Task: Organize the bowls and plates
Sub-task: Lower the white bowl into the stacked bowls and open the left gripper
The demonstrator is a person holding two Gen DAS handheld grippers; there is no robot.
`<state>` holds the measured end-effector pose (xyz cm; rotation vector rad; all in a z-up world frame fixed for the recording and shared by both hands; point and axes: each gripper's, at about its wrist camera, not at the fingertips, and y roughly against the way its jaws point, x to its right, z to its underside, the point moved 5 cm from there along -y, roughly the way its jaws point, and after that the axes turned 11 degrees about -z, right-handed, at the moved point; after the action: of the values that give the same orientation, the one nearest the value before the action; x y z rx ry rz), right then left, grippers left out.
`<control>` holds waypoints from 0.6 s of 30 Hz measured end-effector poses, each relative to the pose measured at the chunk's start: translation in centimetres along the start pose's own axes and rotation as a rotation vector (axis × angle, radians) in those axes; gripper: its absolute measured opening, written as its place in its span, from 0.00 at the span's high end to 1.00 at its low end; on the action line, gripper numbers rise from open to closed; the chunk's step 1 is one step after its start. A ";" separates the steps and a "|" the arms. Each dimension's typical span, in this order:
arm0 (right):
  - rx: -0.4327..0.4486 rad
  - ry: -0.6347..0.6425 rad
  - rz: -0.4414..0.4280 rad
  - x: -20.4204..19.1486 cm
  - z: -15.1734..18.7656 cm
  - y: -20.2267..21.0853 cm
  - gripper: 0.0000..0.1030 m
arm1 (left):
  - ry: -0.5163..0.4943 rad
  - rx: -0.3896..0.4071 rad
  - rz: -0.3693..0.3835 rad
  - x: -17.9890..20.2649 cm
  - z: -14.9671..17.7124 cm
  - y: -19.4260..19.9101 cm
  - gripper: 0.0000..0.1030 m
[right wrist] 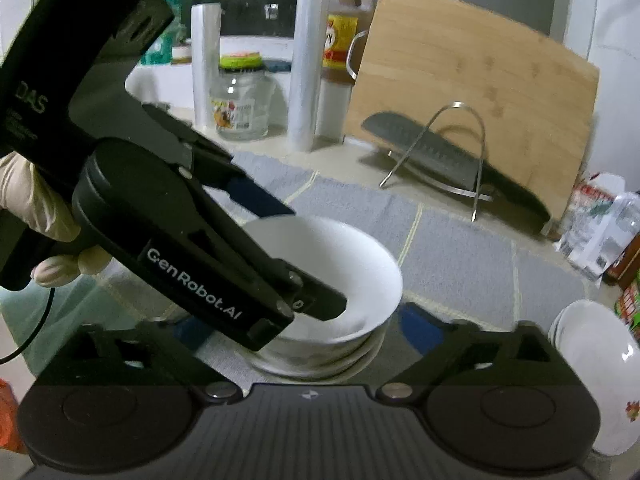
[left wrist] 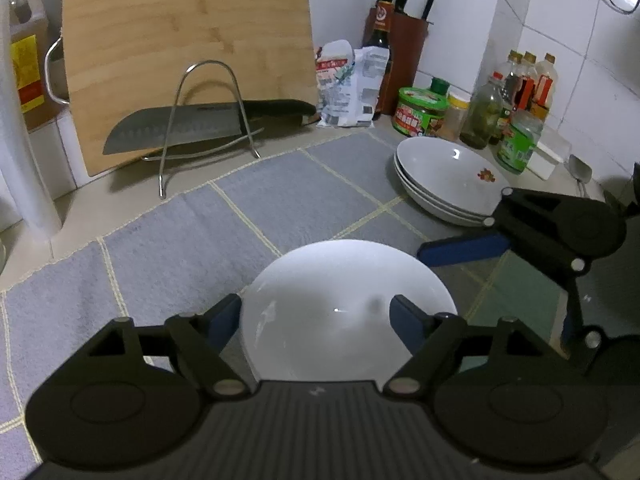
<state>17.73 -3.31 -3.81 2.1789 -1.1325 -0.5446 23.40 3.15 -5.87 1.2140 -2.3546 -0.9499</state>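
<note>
A white bowl (left wrist: 340, 280) sits on the grey checked mat (left wrist: 160, 248); the right wrist view shows this bowl (right wrist: 352, 264) nested on top of other bowls (right wrist: 320, 356). My left gripper (left wrist: 316, 318) is open, with one pad just outside the bowl's left rim and the other inside the bowl, neither pressing. From the side, that left gripper (right wrist: 308, 256) reaches down over the bowl, held by a gloved hand (right wrist: 24, 200). My right gripper (right wrist: 308, 332) is open wide, its fingers (left wrist: 460, 250) either side of the bowl stack and apart from it. Stacked deep plates (left wrist: 448, 176) with a flower motif lie at the right.
A bamboo cutting board (left wrist: 184, 60) leans on the wall behind a wire rack holding a cleaver (left wrist: 176, 128). Jars and bottles (left wrist: 500, 112), a knife block (left wrist: 404, 52) and packets (left wrist: 348, 84) crowd the back right corner. Film rolls (right wrist: 304, 60) and a glass jar (right wrist: 240, 100) stand on the left.
</note>
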 end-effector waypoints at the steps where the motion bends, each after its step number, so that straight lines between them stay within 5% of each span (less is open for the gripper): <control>1: 0.002 -0.005 -0.007 0.1 0.0 0.1 0.00 | 0.006 0.004 -0.002 -0.2 0.0 0.1 0.21; 18: 0.055 -0.065 0.016 1.9 0.0 1.3 0.00 | 0.183 0.055 -0.089 -4.1 1.7 3.1 0.19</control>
<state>18.02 -5.42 -3.07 2.2109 -1.2111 -0.5876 22.97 8.51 -4.92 1.3747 -2.2125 -0.7695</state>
